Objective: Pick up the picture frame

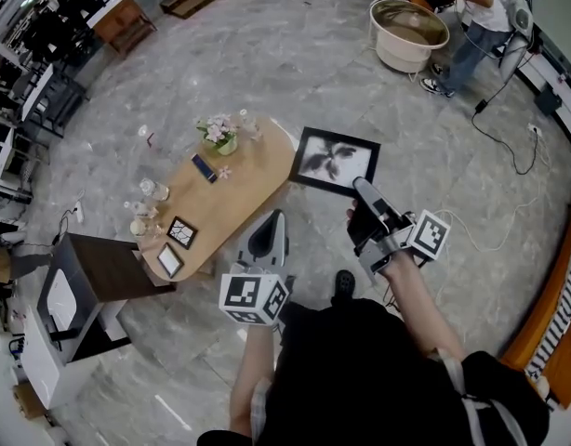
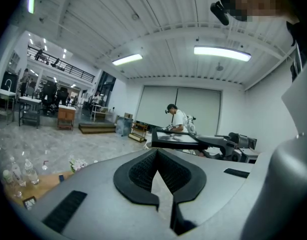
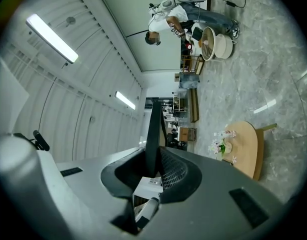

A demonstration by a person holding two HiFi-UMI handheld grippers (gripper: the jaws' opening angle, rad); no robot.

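A black picture frame (image 1: 335,160) with a black-and-white flower print hangs in the air just right of the oval wooden table (image 1: 258,179). My right gripper (image 1: 363,190) is shut on its near edge. In the right gripper view the picture frame (image 3: 152,129) stands edge-on between the jaws of the right gripper (image 3: 153,156). My left gripper (image 1: 270,233) is lower and to the left, near the table's end, shut with nothing in it. In the left gripper view, the left gripper (image 2: 156,154) looks toward the picture frame (image 2: 174,139), which lies flat ahead of it.
The table carries a vase of flowers (image 1: 220,136), a dark flat item (image 1: 205,167), glass pieces (image 1: 148,201) and two small frames (image 1: 182,232). A dark cabinet (image 1: 92,272) stands at its left end. A person (image 1: 483,12) and a round tub (image 1: 409,33) are far right; cables (image 1: 509,147) cross the floor.
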